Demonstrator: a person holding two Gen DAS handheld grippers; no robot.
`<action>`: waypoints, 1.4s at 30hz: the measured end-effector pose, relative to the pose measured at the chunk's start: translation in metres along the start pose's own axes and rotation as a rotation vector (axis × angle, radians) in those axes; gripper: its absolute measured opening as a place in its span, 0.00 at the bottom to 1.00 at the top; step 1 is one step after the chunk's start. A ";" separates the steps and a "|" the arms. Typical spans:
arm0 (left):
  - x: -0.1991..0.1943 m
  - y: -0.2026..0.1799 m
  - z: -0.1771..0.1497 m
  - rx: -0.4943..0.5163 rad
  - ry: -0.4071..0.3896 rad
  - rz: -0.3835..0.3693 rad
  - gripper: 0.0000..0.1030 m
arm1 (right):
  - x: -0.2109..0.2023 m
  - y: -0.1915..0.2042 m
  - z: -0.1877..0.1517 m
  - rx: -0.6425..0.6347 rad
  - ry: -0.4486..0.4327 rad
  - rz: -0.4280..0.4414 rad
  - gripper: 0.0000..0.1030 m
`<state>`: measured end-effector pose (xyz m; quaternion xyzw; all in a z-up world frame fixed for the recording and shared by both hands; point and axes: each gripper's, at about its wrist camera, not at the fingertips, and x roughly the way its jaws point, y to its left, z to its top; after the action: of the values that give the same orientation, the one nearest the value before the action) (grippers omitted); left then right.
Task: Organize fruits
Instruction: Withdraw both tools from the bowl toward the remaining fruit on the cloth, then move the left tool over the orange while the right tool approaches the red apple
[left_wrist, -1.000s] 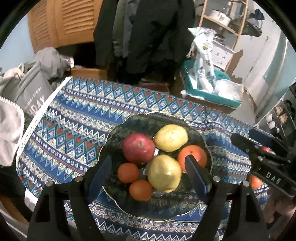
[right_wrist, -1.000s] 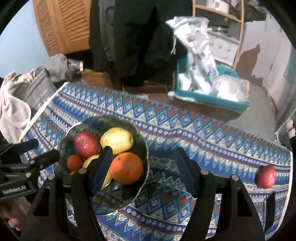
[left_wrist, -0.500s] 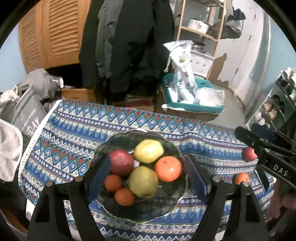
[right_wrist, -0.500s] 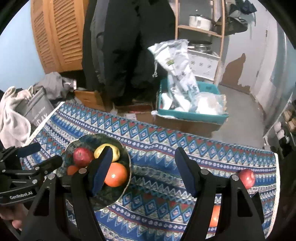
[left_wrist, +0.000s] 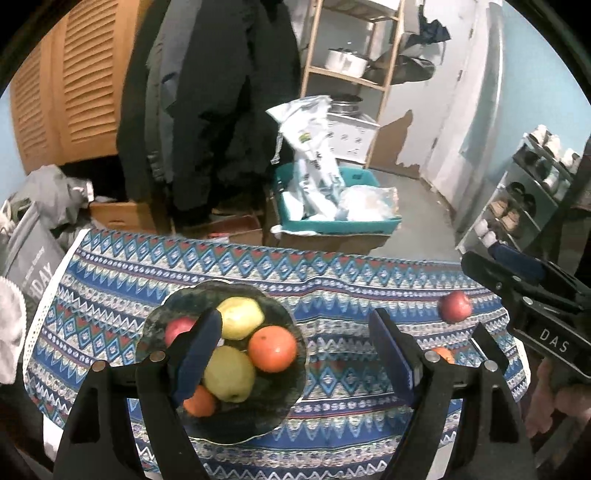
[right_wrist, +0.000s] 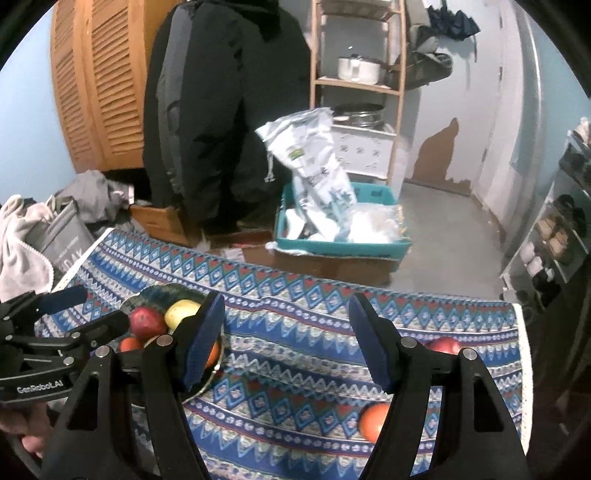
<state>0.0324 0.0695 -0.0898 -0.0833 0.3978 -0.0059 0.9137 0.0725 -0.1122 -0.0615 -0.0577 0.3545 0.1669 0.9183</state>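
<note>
Both grippers hang above the bench (left_wrist: 332, 273), which wears a blue zigzag cloth. The left gripper (left_wrist: 295, 354) has its jaws spread wide with nothing between them. The right gripper (right_wrist: 286, 339) also shows a clear gap between its pads and grips nothing.

Fruit so far: the dark plate (left_wrist: 280, 413) sits toward the left end of the bench and carries two yellow pears (left_wrist: 240, 323), an orange (left_wrist: 272, 348), a red apple (left_wrist: 177, 330) half hidden behind the left pad, and a small tangerine (left_wrist: 199, 400) at the front. Still loose on the cloth at the right end are another apple (left_wrist: 455, 306) and another orange (right_wrist: 373, 421), well apart from the plate and close to the cloth's right edge.

Between plate and loose fruit the cloth is bare, so that middle stretch is open. Beyond the far edge it's crowded: dark coats (left_wrist: 214, 110) hanging, a teal bin (left_wrist: 332, 221) with white bags, a wooden shelf (left_wrist: 354, 74) with a pot, and a shoe rack (left_wrist: 528, 199) at the right. Grey bags and cloth pile up past the left edge.
</note>
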 end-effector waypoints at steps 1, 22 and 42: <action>-0.001 -0.004 0.000 0.006 -0.002 -0.006 0.81 | -0.003 -0.003 -0.001 0.003 -0.004 -0.005 0.69; 0.003 -0.087 0.004 0.118 0.009 -0.106 0.81 | -0.046 -0.092 -0.027 0.147 -0.045 -0.142 0.69; 0.043 -0.164 -0.017 0.230 0.089 -0.149 0.81 | -0.059 -0.168 -0.071 0.257 0.001 -0.251 0.69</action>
<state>0.0585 -0.0980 -0.1072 -0.0068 0.4275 -0.1228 0.8956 0.0454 -0.3016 -0.0764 0.0162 0.3634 0.0045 0.9315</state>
